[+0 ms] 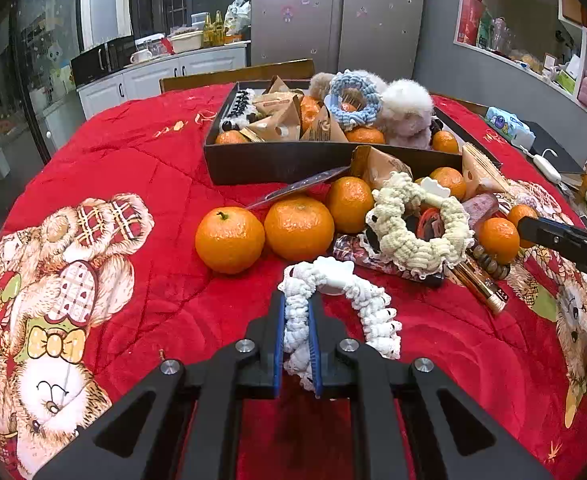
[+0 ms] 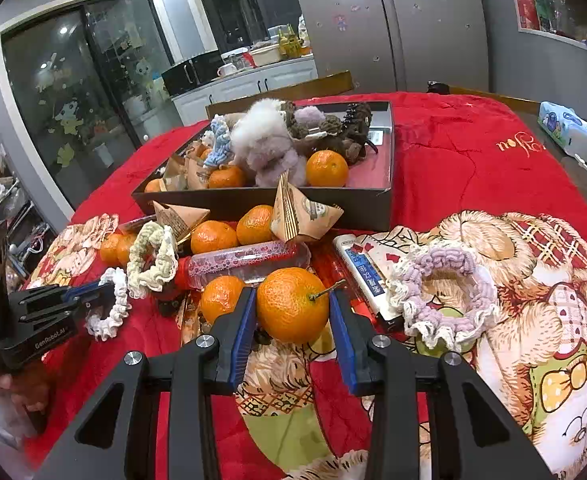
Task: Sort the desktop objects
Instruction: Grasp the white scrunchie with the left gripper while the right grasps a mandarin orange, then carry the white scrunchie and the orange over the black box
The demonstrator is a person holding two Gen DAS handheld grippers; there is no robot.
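A white crocheted scrunchie [image 1: 333, 312] lies on the red blanket [image 1: 141, 168] in front of the dark box [image 1: 277, 162], and the left gripper [image 1: 298, 332] has its two blue-padded jaws pressed onto one side of the loop, pinching it; the right wrist view shows the same scrunchie [image 2: 111, 308] hanging from that gripper [image 2: 93, 298] at the far left. The right gripper [image 2: 293, 320] has its jaws spread to either side of one stemmed orange [image 2: 292, 304], the left pad at the fruit's skin and the right pad at the stem tip; whether the pads actually press on it cannot be told. In the left wrist view six oranges lie loose on the blanket: three in a row just beyond the white scrunchie [image 1: 229, 239], one farther back by the box, and two toward the right. A second, cream scrunchie [image 1: 417, 226] rests on a heap of small items beside them, and a third, lilac-and-white scrunchie [image 2: 441, 292] lies to the right of the held-between orange, partly over a white lighter [image 2: 363, 276]. A clear bottle of pink beads [image 2: 249, 262] lies on its side behind that orange. Two folded kraft-paper packets [image 2: 301, 212] stand against the box front. Inside the box are more oranges, at least four visible, a blue crocheted scrunchie [image 1: 353, 98], fluffy pale scrunchies [image 1: 405, 114], further kraft packets and a dark hair claw. A grey refrigerator [image 1: 337, 16] stands behind the table.
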